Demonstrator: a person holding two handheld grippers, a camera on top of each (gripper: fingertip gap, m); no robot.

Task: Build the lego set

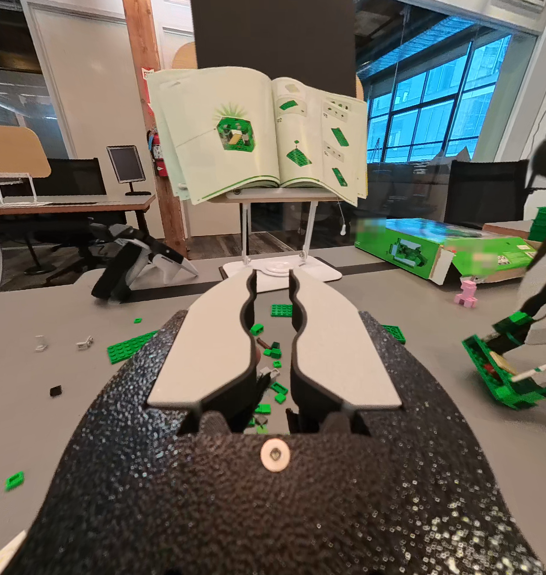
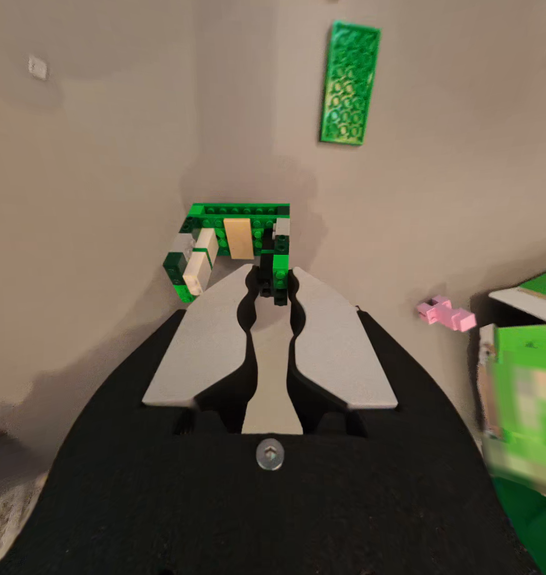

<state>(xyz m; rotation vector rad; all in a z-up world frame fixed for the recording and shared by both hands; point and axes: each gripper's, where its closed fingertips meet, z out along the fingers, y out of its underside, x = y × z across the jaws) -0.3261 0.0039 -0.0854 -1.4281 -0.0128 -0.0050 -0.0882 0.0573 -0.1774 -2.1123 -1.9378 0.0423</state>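
My right gripper (image 2: pixel 271 273) is shut on one side wall of a partly built green lego model (image 2: pixel 237 236) with white, tan and black parts. It holds the model tilted above the grey table. The model also shows at the right edge of the left wrist view (image 1: pixel 502 382). My left gripper (image 1: pixel 272 277) is open and empty. It hovers over a scatter of small green pieces (image 1: pixel 273 351) on the table (image 1: pixel 47 311). A long green plate (image 1: pixel 128 347) lies left of it and a small green plate (image 1: pixel 281 310) lies just ahead.
An open instruction booklet (image 1: pixel 253 133) sits on a white stand (image 1: pixel 315 270) straight ahead. A green box (image 1: pixel 436 249) and a pink lego pig (image 1: pixel 466 294) are at the right. A black and white device (image 1: pixel 134 258) rests at the left. Another green plate (image 2: pixel 349 84) lies beyond the model. The gap from one gripper's tips to the other's is roughly 25 centimetres. To reach the green plate (image 2: pixel 349 84) in a straight line is about 12 centimetres for my right fingers, about 20 centimetres for my left.
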